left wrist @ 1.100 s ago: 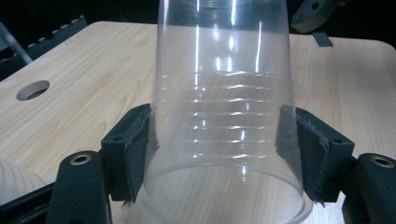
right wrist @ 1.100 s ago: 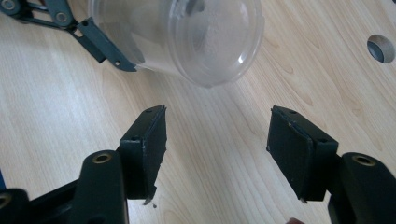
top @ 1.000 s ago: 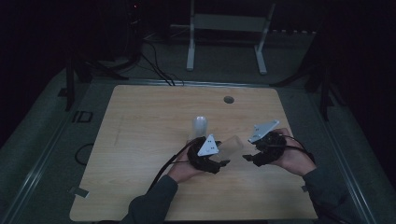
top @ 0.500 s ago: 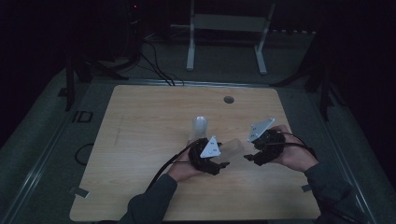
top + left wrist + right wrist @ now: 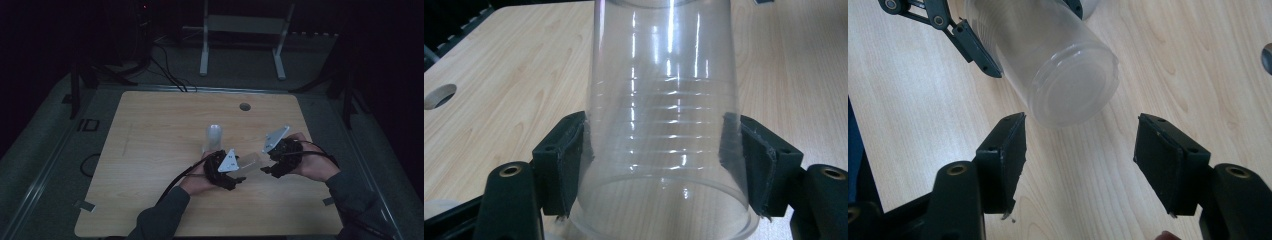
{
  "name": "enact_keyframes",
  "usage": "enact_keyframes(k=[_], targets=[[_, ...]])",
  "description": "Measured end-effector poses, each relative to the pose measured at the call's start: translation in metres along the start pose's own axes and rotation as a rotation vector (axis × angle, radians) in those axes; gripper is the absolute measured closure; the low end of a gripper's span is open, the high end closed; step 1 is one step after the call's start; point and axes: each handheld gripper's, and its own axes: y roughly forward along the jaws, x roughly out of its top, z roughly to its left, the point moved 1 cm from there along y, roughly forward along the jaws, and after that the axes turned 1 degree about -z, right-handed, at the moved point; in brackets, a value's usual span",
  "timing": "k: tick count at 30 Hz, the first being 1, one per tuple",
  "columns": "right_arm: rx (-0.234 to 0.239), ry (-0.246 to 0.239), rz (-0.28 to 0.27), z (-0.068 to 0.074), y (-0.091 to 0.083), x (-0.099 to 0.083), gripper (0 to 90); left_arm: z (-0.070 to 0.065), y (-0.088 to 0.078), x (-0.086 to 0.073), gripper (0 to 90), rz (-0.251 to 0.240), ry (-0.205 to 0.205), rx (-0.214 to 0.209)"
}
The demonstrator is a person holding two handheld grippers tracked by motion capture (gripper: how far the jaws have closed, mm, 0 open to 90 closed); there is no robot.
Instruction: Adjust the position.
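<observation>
The left gripper is clamped across a clear plastic cup, one black jaw on each side of the ribbed wall near the rim, and the cup's closed base points away from it toward the right gripper. That gripper's jaws stand wide with nothing between them, and the cup's base sits just ahead of them and a little toward its left jaw. The thin wall is my worry: a harder squeeze could buckle it or let the cup pop out of the pads, and if the right jaws close off-centre they may knock the base aside rather than catch it. In the high view the two hands face each other low over the wooden table, forearms angled inward, with a second cup standing upside down just beyond the left gripper.
</observation>
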Motion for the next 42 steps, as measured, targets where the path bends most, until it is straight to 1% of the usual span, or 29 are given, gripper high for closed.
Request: enact_keyframes(k=[7,10,13,16,17,18,23,24,30,34,35,38,42], targets=[[0.028,-0.02,0.02,0.003,0.003,0.001,36.0,-0.005,0.003,0.005,29.3,0.029,0.044,-0.016],[0.032,-0.028,0.03,0.005,0.005,0.001,33.4,-0.007,0.003,0.006,29.3,0.034,0.06,-0.015],[0.044,-0.034,0.041,0.006,0.007,0.001,32.8,-0.008,0.004,0.006,29.3,0.042,0.073,-0.013],[0.05,-0.038,0.046,0.007,0.008,0.002,32.8,-0.009,0.004,0.006,29.3,0.042,0.075,-0.013],[0.05,-0.038,0.046,0.007,0.008,0.002,32.7,-0.01,0.004,0.006,29.3,0.044,0.081,-0.012],[0.062,-0.043,0.055,0.009,0.012,0.003,32.0,-0.01,0.005,0.006,29.3,0.044,0.082,-0.014],[0.074,-0.05,0.063,0.011,0.015,0.004,30.7,-0.011,0.004,0.007,29.3,0.045,0.093,-0.012],[0.078,-0.057,0.067,0.011,0.015,0.004,30.7,-0.012,0.004,0.007,29.3,0.043,0.097,-0.012],[0.091,-0.069,0.08,0.013,0.02,0.005,30.4,-0.014,0.004,0.009,29.3,0.042,0.115,-0.025],[0.099,-0.074,0.081,0.013,0.022,0.006,30.5,-0.014,0.004,0.01,29.2,0.034,0.116,-0.027],[0.107,-0.08,0.083,0.015,0.024,0.006,31.5,-0.015,0.003,0.011,29.2,0.025,0.113,-0.032],[0.114,-0.086,0.084,0.016,0.025,0.007,33.2,-0.016,0.004,0.012,29.1,0.02,0.118,-0.033],[0.111,-0.089,0.085,0.016,0.026,0.007,34.4,-0.017,0.004,0.013,28.9,0.021,0.116,-0.032]])
